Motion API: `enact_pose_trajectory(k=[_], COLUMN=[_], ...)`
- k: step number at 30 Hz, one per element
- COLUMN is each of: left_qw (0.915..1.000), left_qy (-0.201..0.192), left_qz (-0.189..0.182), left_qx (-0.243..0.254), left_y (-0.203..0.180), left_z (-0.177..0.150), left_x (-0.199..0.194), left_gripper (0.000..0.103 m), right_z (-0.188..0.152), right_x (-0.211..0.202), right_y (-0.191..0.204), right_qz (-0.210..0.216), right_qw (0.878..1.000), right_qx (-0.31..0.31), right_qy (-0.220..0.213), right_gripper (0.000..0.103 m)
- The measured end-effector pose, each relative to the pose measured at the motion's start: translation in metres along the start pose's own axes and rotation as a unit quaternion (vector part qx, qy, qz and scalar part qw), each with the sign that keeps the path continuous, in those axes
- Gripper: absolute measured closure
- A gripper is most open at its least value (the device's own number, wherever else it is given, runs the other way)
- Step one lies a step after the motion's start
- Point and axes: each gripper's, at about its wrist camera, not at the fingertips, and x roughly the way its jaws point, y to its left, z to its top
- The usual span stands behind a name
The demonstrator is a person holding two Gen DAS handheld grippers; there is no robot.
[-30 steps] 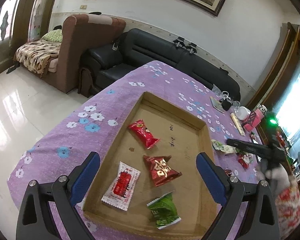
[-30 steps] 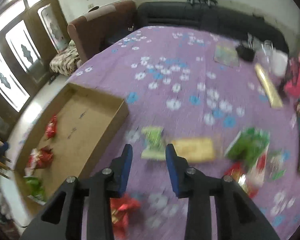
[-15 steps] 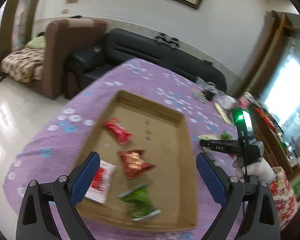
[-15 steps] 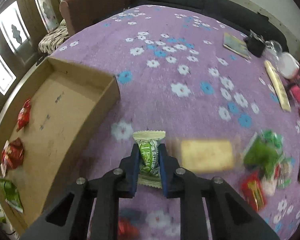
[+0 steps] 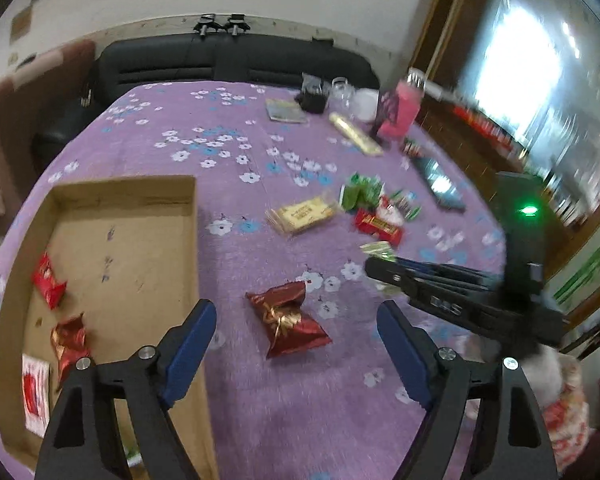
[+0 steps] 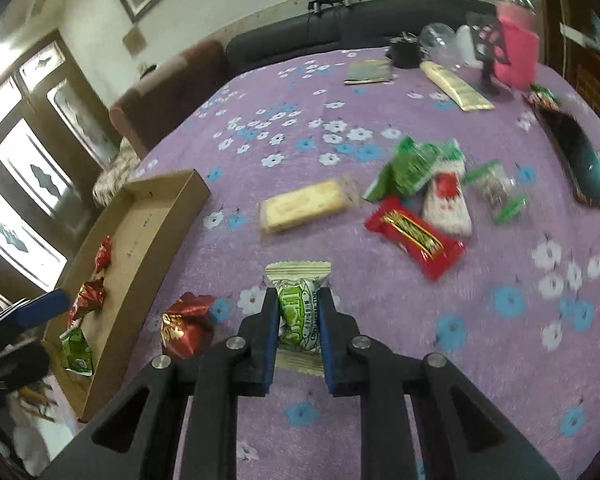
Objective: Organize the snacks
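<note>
Cardboard tray (image 5: 100,216): lying at the left on the purple cloth (image 5: 236,264), holding four snacks along its near-left side; the rest of its floor is bare.
Left gripper (image 5: 296,344): hanging released over the cloth just right of the tray; its jaws have just been closing a little, and nothing is being pressed between them.
Dark red pack (image 5: 288,322): lying on the cloth beyond and between the left jaws, apart from both pads, just outside the tray.
Right gripper (image 6: 298,322): clenching the green sweet (image 6: 298,312) by its middle, both pads pressing on the wrapper, its crimped end sticking out ahead.
Loose pile (image 6: 428,196): biscuit pack, green bags and red bar waiting together farther right, well apart from the tray.
Step in hand: judging by the grip, the right hand is carrying the sweet toward the tray while the left is lining up on the red pack.
Next move: the right needs to be crossing the tray wall before letting go; the left needs to be lowering around the pack and squeezing.
</note>
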Motion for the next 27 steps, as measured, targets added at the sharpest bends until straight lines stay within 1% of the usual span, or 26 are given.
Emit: enact_pose_trajectory(k=[1,3,4,6,9,13,15,16,17,18,21,27], left_qw=[0.9997,0.9989,0.9979,0.9965,0.9949,0.9939,0.9938,0.9936,0.9934,0.9935,0.9949,0.9981], left_qy=[0.010,0.022,0.028,0.032,0.045,0.060,0.066,0.074,0.081,0.083,0.069,0.041], left_qz=[0.018,0.035,0.050,0.069,0.085,0.089,0.085,0.081,0.075,0.072,0.069,0.046], left_qx=[0.012,0.023,0.029,0.035,0.032,0.027,0.029,0.030,0.031,0.031,0.028,0.003], left_y=[-0.007,-0.011,-0.014,-0.013,-0.008,-0.006,-0.008,-0.008,-0.009,-0.009,-0.010,-0.006], left_z=[0.002,0.003,0.003,0.002,0.002,0.000,-0.002,-0.003,-0.004,-0.005,-0.006,-0.005], left_x=[0.011,0.024,0.033,0.041,0.056,0.070,0.076,0.080,0.083,0.084,0.080,0.055], left_gripper=[0.017,0.017,0.017,0.017,0.017,0.018,0.029,0.049,0.063,0.063,0.065,0.065], right_z=[-0.002,-0.006,-0.008,-0.011,-0.014,-0.015,-0.016,-0.016,-0.016,-0.016,-0.017,-0.017], right_x=[0.000,0.002,0.000,0.000,-0.002,-0.002,-0.002,-0.001,-0.001,-0.001,0.000,0.003], right_y=[-0.003,-0.008,-0.011,-0.014,-0.016,-0.014,-0.013,-0.013,-0.013,-0.013,-0.014,-0.016], right_qz=[0.005,0.020,0.024,0.032,0.042,0.050,0.051,0.051,0.051,0.050,0.044,0.031], right_qw=[1.000,1.000,1.000,0.999,0.999,0.998,0.998,0.998,0.998,0.998,0.999,0.999], right_qx=[0.004,0.013,0.016,0.020,0.023,0.022,0.021,0.021,0.021,0.021,0.022,0.024], right_qy=[-0.003,-0.007,-0.009,-0.013,-0.015,-0.014,-0.014,-0.014,-0.014,-0.014,-0.015,-0.015], right_gripper=[0.086,0.086,0.086,0.086,0.086,0.086,0.086,0.086,0.086,0.086,0.086,0.086])
